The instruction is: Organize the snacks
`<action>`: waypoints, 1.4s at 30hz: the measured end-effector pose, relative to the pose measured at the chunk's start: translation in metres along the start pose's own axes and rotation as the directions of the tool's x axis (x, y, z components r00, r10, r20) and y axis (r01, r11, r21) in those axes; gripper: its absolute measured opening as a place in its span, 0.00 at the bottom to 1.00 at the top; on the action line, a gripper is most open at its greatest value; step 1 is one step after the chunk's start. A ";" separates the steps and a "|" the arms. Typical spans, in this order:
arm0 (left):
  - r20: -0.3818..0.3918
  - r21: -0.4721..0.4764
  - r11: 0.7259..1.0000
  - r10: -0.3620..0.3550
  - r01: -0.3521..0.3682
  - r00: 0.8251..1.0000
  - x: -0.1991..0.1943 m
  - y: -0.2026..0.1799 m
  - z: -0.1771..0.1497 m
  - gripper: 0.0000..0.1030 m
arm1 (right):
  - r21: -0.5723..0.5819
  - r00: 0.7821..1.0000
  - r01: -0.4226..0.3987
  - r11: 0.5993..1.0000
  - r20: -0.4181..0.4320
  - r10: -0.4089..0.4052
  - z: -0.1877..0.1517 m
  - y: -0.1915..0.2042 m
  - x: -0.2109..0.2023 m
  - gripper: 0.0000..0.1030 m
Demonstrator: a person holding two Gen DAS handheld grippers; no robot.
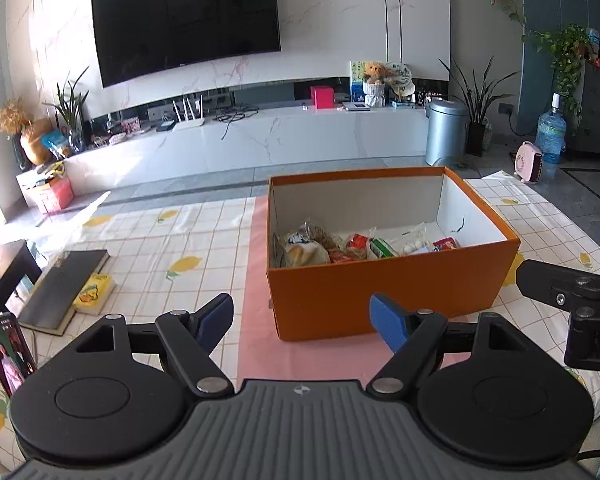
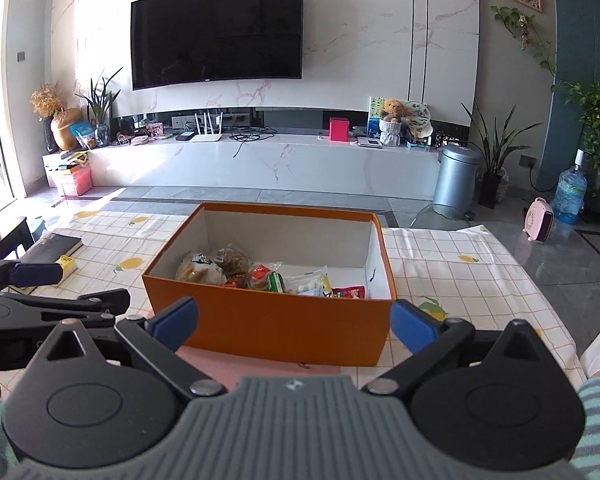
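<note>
Snacks [image 2: 256, 276] lay heaped inside the orange box [image 2: 268, 328], which served as the landmark on the table [image 2: 460, 276] with its lemon-print checked cloth. Well to the left of the box, a dark book [image 1: 62, 290] rested flat on the cloth, and a yellow packet [image 1: 94, 294] lay touching the book's right edge. Nearer the camera and still left of the box, a phone [image 1: 8, 354] with a lit screen stood at the table's edge. A pink runner [image 1: 256, 280] passed under the box's left side. Before the box's near wall, the left gripper [image 1: 302, 320] hovered with its blue-padded fingers [image 1: 388, 322] spread wide apart, holding nothing. Inside the box, a bread bag sat at the left end against the near wall, red and green wrappers lay in the middle, and a clear bag of white pieces and a red packet lay toward the right end. The right gripper [image 2: 294, 322] faced the same near wall from slightly farther right, its fingers [image 2: 414, 326] likewise wide apart and empty. Beyond the box stood a television [image 2: 216, 32] on a marbled wall above a long white cabinet [image 2: 260, 164], and to the box's far right a grey bin [image 2: 456, 178].
</note>
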State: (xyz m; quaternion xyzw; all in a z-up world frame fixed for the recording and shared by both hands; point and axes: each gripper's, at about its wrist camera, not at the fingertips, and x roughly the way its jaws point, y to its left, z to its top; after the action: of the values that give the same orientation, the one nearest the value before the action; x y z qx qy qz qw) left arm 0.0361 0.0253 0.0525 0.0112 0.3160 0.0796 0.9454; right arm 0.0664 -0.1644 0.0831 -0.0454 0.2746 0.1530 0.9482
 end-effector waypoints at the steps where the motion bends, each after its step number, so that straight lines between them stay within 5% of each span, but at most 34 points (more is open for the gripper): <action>1: -0.008 0.000 1.000 -0.003 0.003 1.000 0.001 0.000 -0.004 0.88 | 0.001 1.000 0.004 1.000 -0.007 -0.004 -0.002 0.000 0.003 0.96; 16: -0.079 0.010 1.000 0.028 -0.027 0.996 0.018 -0.001 -0.016 0.88 | 0.003 0.996 0.025 1.000 -0.086 -0.024 -0.020 -0.004 0.042 0.96; 42: -0.080 0.007 1.000 0.031 -0.031 0.996 0.018 0.002 -0.013 0.88 | 0.013 0.996 0.029 0.999 -0.087 -0.028 -0.019 -0.006 0.040 0.96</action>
State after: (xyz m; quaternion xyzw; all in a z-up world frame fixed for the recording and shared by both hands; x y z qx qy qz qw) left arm 0.0415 0.0300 0.0314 0.0157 0.3538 0.0936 0.9305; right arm 0.0901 -0.1624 0.0455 -0.0490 0.3158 0.1354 0.9379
